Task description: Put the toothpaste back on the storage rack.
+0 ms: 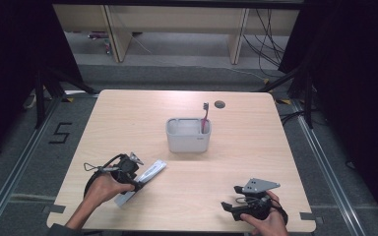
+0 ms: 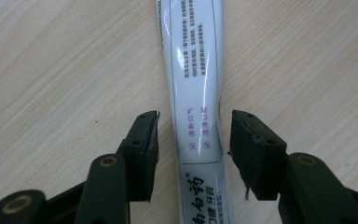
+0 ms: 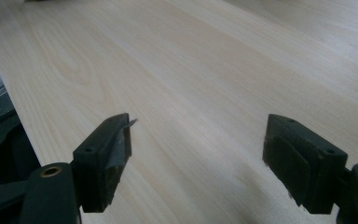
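Observation:
A white toothpaste tube lies flat on the wooden table near its front left. My left gripper hangs over the tube's lower part. In the left gripper view the tube runs between the jaws of this gripper, with a small gap on each side and neither pad touching it. My right gripper rests at the front right, open, and in its own view the same gripper has only bare wood between its fingers. A grey holder stands mid-table with a red toothbrush upright in its right side.
A round cable hole sits in the tabletop behind the holder. Dark curtains flank the table, and desk legs and cables stand on the floor beyond its far edge.

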`<action>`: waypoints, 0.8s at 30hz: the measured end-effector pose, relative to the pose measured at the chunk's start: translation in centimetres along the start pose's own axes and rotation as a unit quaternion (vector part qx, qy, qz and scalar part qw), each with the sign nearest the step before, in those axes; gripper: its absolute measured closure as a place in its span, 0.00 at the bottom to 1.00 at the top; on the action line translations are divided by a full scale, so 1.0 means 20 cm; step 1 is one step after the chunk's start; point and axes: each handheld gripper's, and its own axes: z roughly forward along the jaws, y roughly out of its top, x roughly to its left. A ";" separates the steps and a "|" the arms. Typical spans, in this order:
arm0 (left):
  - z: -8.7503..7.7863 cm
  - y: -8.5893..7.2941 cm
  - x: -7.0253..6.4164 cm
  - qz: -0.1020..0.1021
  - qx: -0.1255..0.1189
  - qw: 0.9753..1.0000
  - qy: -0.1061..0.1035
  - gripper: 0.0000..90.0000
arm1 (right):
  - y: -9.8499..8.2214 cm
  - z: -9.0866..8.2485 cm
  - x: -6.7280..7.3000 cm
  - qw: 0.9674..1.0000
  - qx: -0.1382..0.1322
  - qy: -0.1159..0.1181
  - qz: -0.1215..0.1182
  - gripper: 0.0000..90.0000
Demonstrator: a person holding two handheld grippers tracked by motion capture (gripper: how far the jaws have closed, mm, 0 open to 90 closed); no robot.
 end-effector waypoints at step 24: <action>0.06 0.07 -0.02 0.033 0.058 0.998 -0.005 0.75 | 0.00 0.00 0.00 1.000 -0.001 0.005 0.002 0.27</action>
